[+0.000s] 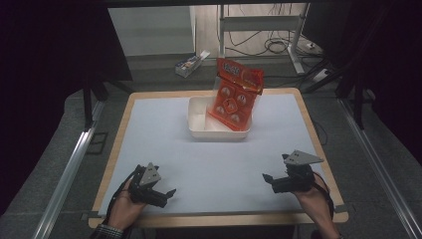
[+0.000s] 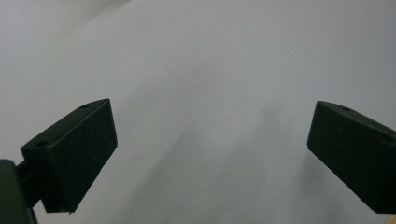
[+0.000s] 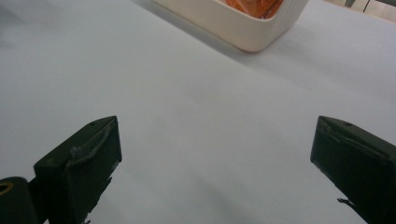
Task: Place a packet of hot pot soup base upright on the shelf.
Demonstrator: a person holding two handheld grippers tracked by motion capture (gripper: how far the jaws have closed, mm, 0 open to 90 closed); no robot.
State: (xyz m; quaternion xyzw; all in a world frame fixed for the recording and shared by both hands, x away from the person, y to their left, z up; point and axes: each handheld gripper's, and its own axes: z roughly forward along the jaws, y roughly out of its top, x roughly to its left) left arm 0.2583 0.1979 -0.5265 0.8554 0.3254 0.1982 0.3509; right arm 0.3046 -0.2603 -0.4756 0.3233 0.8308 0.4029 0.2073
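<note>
The orange snack bag (image 1: 235,94) stands in the white tub (image 1: 198,124), which serves as the reference point. The bag occupies the tub's right-hand part and leans toward the tub's far right corner. Its long axis runs steeply upward: the bottom edge sits inside the tub, and the crumpled top edge rises above the far rim. Its printed face is turned toward the person.

Left gripper (image 1: 168,193): well apart from the tub, on the near side and to its left, held low over the pale table sheet (image 1: 164,134). Its jaws stand wide apart, with bare sheet between them in the left gripper view (image 2: 212,154).

Right gripper (image 1: 267,179): well apart from the tub, on the near side and to its right. Its jaws are likewise spread wide with nothing between them (image 3: 217,163). In the right gripper view the tub's wall (image 3: 233,25) lies ahead, beyond the jaws, with a strip of orange bag (image 3: 254,7) above its rim.

Neither gripper touches the bag or the tub.
</note>
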